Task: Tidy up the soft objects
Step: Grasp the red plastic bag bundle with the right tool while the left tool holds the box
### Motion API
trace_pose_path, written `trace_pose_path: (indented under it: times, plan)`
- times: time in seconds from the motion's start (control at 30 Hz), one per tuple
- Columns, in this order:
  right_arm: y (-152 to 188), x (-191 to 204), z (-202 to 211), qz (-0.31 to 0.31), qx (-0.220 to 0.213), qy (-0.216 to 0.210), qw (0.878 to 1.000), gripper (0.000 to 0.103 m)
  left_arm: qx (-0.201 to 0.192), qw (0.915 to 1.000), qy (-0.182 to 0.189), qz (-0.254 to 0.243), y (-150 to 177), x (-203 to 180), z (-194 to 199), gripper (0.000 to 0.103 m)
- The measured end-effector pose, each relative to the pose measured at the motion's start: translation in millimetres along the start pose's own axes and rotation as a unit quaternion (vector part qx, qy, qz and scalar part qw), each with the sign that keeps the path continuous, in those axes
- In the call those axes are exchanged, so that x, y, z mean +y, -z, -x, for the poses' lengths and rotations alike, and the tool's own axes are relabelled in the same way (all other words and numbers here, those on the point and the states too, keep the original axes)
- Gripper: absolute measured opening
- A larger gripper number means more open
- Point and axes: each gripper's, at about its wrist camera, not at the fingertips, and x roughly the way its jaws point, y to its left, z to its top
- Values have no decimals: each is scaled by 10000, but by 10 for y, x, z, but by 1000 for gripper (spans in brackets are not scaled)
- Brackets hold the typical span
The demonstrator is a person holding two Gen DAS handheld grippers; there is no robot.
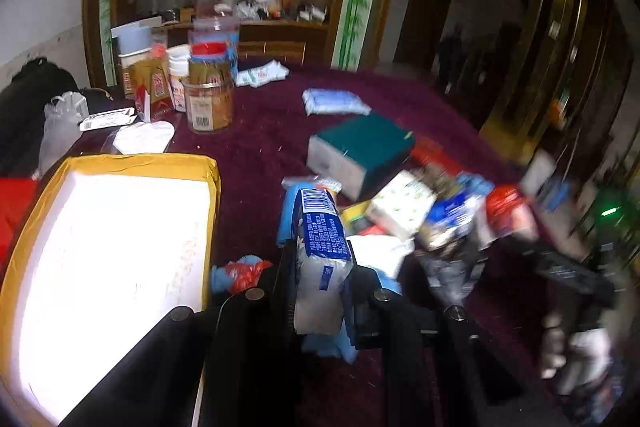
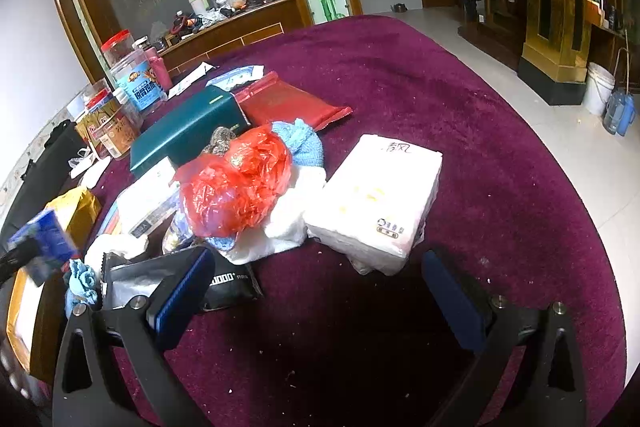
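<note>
My left gripper (image 1: 320, 267) is shut on a blue and white tissue pack (image 1: 322, 239), held above the purple tablecloth just right of a yellow-rimmed white box (image 1: 116, 239). The same pack shows blurred at the left edge of the right wrist view (image 2: 44, 239). My right gripper (image 2: 316, 287) is open and empty, low over the cloth. Just ahead of it lie a white tissue pack (image 2: 376, 203), a red plastic bag (image 2: 236, 183) on white soft wrapping, and a blue knitted piece (image 2: 300, 139).
A green box (image 2: 188, 131), a red packet (image 2: 288, 103) and a black pouch (image 2: 228, 283) lie in the pile. Jars (image 1: 210, 99) and cartons stand at the table's far left. Two more tissue packs (image 1: 332, 101) lie farther back. The table edge (image 2: 560, 147) drops to tiled floor on the right.
</note>
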Motion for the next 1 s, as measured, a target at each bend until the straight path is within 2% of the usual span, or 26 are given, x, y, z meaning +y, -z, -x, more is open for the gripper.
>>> trace_pose_path:
  times: [0.17, 0.23, 0.4, 0.47, 0.53, 0.57, 0.7, 0.73, 0.8, 1.0]
  plan:
    - [-4, -71, 53, -181, -81, -121, 9997, 103, -345, 9982, 369, 325, 123, 103, 484, 19]
    - [-27, -89, 115, -178, -42, -327, 9993, 103, -421, 9975, 407, 386, 172, 171, 616, 19]
    - [-156, -14, 338, 36, -123, -259, 9996, 103, -510, 9961, 421, 579, 299, 339, 754, 19]
    - [-255, 80, 347, 188, -81, -220, 9995, 100, -528, 9956, 384, 670, 332, 392, 766, 19]
    - [-336, 193, 270, 358, 28, -144, 9993, 81, -521, 9950, 373, 767, 373, 446, 795, 19]
    - [-363, 251, 204, 437, 95, -42, 9990, 75, -528, 9948, 344, 795, 393, 468, 818, 19]
    - [-382, 367, -61, 552, 442, 140, 9974, 36, -599, 9942, 205, 865, 445, 593, 950, 19]
    - [-371, 379, -119, 551, 511, 159, 9970, 31, -623, 9940, 171, 888, 455, 628, 982, 19]
    - [-356, 378, -160, 524, 544, 130, 9971, 22, -659, 9934, 102, 929, 475, 684, 1020, 19]
    - [-365, 395, 85, 490, 358, -96, 9981, 19, -678, 9910, 118, 1152, 554, 843, 1033, 19]
